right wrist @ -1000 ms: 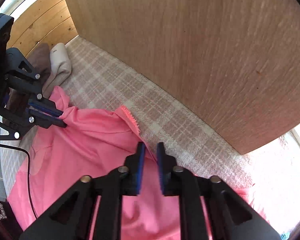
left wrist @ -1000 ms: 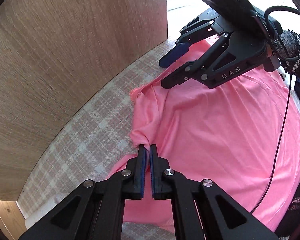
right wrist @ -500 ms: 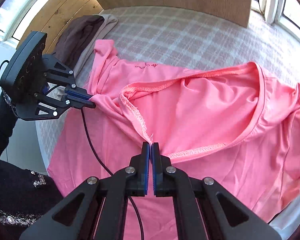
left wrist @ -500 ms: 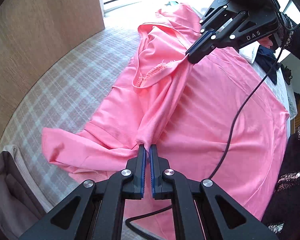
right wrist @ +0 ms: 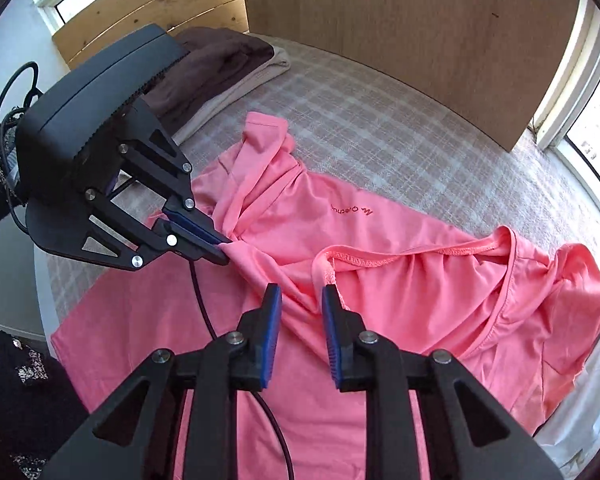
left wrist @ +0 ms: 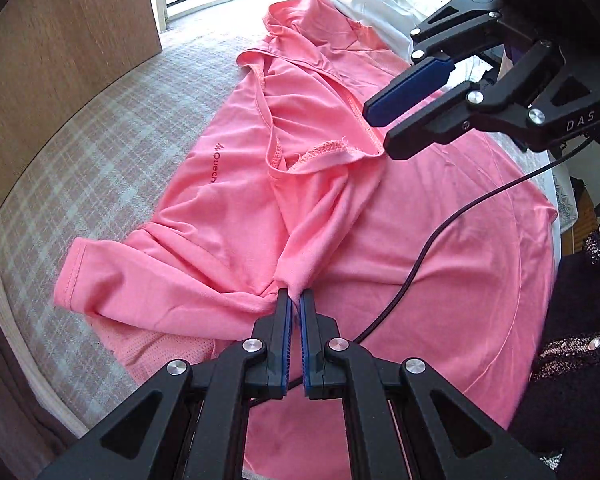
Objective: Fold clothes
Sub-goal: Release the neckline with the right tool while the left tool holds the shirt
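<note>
Left wrist view: left gripper (left wrist: pixel 295 297) pinches a bunched fold of the pink shirt (left wrist: pixel 420 248), which lies spread on the plaid-covered surface (left wrist: pixel 112 132). Right gripper (right wrist: pixel 298 300) is spread (collar hem beside one finger).

pink shirts: one (left wrist: pixel 380 220), spread over the bed, with one printed logo (left wrist: pixel 216 162) on it
grippers: two, the left gripper (left wrist: pixel 294 300) with its jaws closed on a bunch of pink cloth, the right gripper (right wrist: pixel 298 300) with its jaws apart over the shirt's collar
folded clothes at the bed's far end: two in one stack, one dark brown piece (right wrist: pixel 216 60) on one beige piece (right wrist: pixel 236 92)
black cables: one (left wrist: pixel 440 236) lying across the shirt
wooden panels behind the bed: one (right wrist: pixel 400 28)
plaid bed covers: one (right wrist: pixel 380 132)
</note>
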`<move>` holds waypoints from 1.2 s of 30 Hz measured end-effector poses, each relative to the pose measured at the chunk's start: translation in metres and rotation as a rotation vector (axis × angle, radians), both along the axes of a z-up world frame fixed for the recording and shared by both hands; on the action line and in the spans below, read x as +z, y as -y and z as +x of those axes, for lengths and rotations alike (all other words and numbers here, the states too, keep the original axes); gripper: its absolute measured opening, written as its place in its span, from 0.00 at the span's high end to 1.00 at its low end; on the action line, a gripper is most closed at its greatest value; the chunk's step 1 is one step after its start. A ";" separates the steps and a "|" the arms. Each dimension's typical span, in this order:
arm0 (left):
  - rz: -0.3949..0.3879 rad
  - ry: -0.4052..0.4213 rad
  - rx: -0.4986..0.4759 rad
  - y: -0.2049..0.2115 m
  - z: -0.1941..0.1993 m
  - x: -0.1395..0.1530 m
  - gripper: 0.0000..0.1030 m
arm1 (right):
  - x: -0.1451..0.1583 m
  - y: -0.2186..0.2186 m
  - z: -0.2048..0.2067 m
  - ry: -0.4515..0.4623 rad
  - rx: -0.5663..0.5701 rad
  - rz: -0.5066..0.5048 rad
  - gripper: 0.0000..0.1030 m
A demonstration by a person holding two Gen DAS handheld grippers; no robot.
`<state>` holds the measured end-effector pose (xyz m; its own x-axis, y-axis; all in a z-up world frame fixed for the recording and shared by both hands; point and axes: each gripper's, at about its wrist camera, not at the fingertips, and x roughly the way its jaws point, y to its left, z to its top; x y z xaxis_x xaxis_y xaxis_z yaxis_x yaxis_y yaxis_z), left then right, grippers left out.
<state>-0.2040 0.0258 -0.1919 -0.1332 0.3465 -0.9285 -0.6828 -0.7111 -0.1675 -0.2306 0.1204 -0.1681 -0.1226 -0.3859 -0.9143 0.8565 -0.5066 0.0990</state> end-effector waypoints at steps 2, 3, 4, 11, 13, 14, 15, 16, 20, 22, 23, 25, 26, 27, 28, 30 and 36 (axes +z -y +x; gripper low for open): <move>0.005 -0.001 0.004 0.000 0.001 0.001 0.97 | -0.009 0.008 -0.003 -0.001 0.014 0.022 0.80; 0.007 -0.003 0.004 0.001 0.001 0.001 0.97 | -0.015 0.011 -0.005 0.003 0.016 0.037 0.80; 0.010 -0.005 0.004 0.001 0.002 0.002 0.97 | -0.025 0.014 -0.008 -0.008 0.005 0.064 0.80; 0.024 -0.007 0.008 0.000 0.008 -0.002 0.97 | -0.015 0.011 -0.017 -0.049 0.003 0.051 0.78; 0.025 -0.007 0.003 -0.001 0.008 -0.004 0.97 | -0.014 0.020 -0.014 -0.052 0.035 0.041 0.66; 0.026 -0.006 0.003 0.002 0.011 -0.001 0.97 | -0.014 0.023 -0.012 -0.063 0.047 0.051 0.65; 0.027 -0.006 0.002 0.003 0.012 0.001 0.97 | -0.017 0.027 -0.011 -0.076 0.059 0.073 0.65; 0.028 -0.006 0.002 0.003 0.012 0.001 0.97 | -0.022 0.030 -0.012 -0.080 0.064 0.088 0.65; 0.023 -0.006 0.001 0.005 0.011 -0.001 0.97 | -0.039 0.021 -0.028 0.046 0.023 0.098 0.85; 0.016 -0.006 0.002 0.007 0.012 -0.002 0.97 | -0.044 0.002 -0.043 0.186 -0.053 0.036 0.92; 0.015 -0.005 0.002 0.008 0.013 -0.003 0.97 | -0.046 -0.007 -0.051 0.257 -0.091 0.004 0.92; 0.016 -0.002 0.006 0.009 0.013 -0.004 0.97 | -0.050 -0.030 -0.068 0.410 -0.186 -0.086 0.92; 0.015 0.000 0.006 0.010 0.014 -0.004 0.97 | -0.051 -0.043 -0.077 0.491 -0.241 -0.143 0.92; 0.014 0.000 0.004 0.011 0.015 -0.005 0.97 | -0.052 -0.056 -0.084 0.549 -0.294 -0.203 0.92; 0.013 0.000 0.002 0.010 0.015 -0.006 0.97 | -0.050 -0.067 -0.088 0.547 -0.339 -0.225 0.92; 0.015 0.002 0.001 0.010 0.015 -0.005 0.97 | -0.042 -0.064 -0.086 0.480 -0.330 -0.199 0.91; 0.008 0.006 0.002 0.010 0.011 -0.008 0.97 | -0.020 -0.054 -0.079 0.280 -0.298 -0.119 0.83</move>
